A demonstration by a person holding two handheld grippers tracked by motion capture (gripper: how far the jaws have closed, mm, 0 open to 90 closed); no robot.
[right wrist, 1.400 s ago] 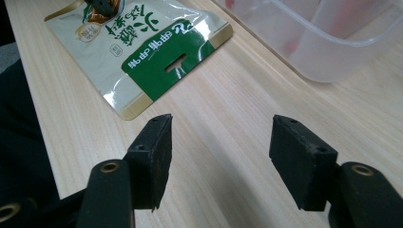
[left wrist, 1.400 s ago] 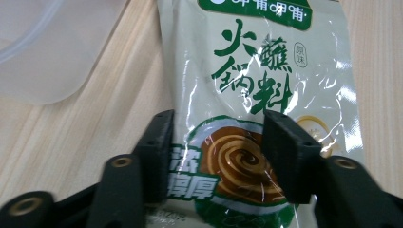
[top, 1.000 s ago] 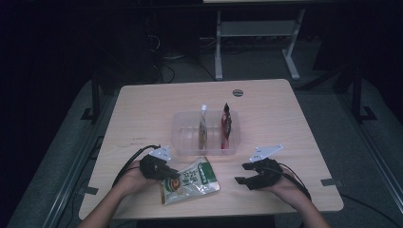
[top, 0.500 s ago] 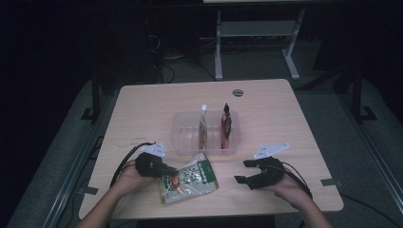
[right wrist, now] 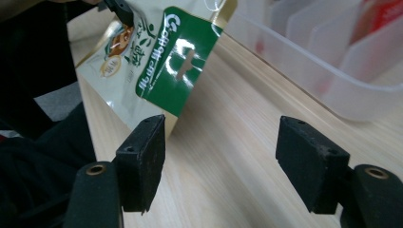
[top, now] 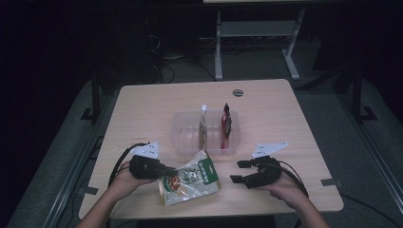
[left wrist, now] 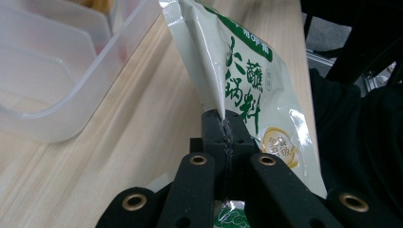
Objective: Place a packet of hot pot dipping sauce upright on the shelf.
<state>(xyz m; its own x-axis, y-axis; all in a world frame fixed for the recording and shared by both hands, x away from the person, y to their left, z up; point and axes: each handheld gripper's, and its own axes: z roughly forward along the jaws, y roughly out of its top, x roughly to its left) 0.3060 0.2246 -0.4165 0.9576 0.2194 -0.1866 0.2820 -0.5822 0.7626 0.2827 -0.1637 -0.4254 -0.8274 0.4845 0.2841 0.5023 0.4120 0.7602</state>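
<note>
A glossy cream and green foil sauce pouch (top: 190, 178) with printed characters stands tilted, one edge lifted off the tabletop (top: 142, 109), its green header end just beside the clear plastic divided bin (top: 187, 133).

A lab or recording room is suggested rather than a home. A plain light-wood worktop (top: 157, 109) is set alone on grey carpet, and the surroundings are kept dark while the worktop is lit from above. Behind the worktop, the white metal legs of another stand (top: 256, 42) are seen, with loose cables (top: 171, 66) lying on the floor beside them. Strips of tape (top: 331, 182) are stuck to the carpet right of the worktop.
</note>
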